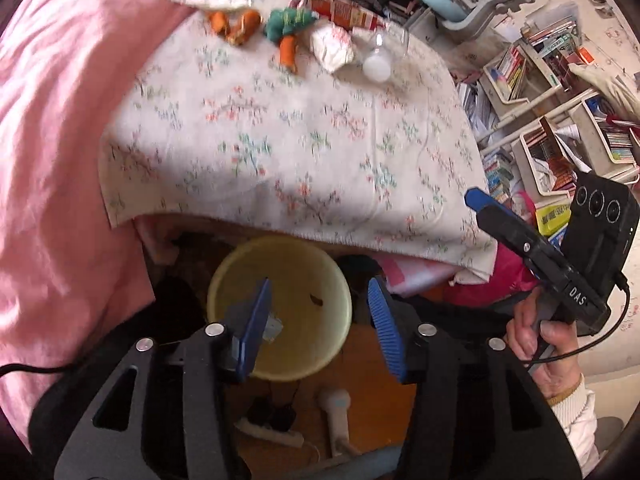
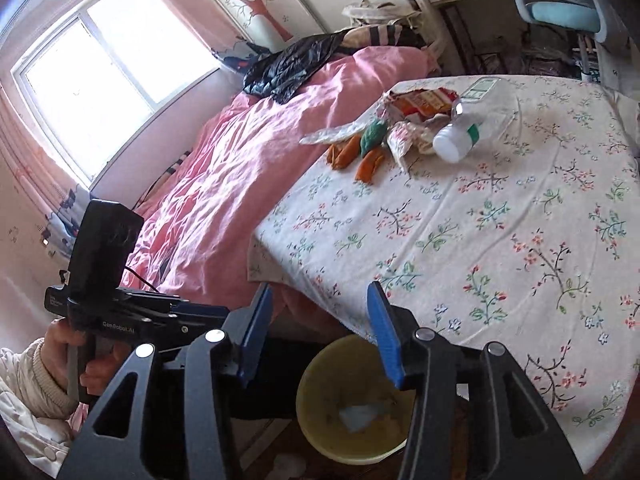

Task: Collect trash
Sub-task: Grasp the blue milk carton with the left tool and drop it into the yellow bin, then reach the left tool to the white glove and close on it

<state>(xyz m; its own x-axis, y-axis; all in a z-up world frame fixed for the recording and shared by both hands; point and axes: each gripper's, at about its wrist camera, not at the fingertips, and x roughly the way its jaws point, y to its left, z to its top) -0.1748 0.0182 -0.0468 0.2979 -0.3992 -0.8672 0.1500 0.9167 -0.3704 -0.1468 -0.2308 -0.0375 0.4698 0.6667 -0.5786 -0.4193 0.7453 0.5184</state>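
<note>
Both claws, left claw (image 1: 320, 324) and right claw (image 2: 320, 330), hang open and empty over the yellow bin (image 1: 280, 276) at the bed's (image 2: 500, 220) near edge.

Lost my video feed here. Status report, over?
Left gripper and right gripper open, empty, above yellow bin. Paper scrap in bin. Bottle, wrappers remain on bed. Nothing blocking.

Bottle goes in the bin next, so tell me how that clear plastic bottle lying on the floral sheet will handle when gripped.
The clear plastic bottle looks empty, so probably light. It lies on its side on the floral sheet, so a nudge may roll it. Its thin clear wall could dent or slip between the pads; the white cap end seems firmer.
</note>
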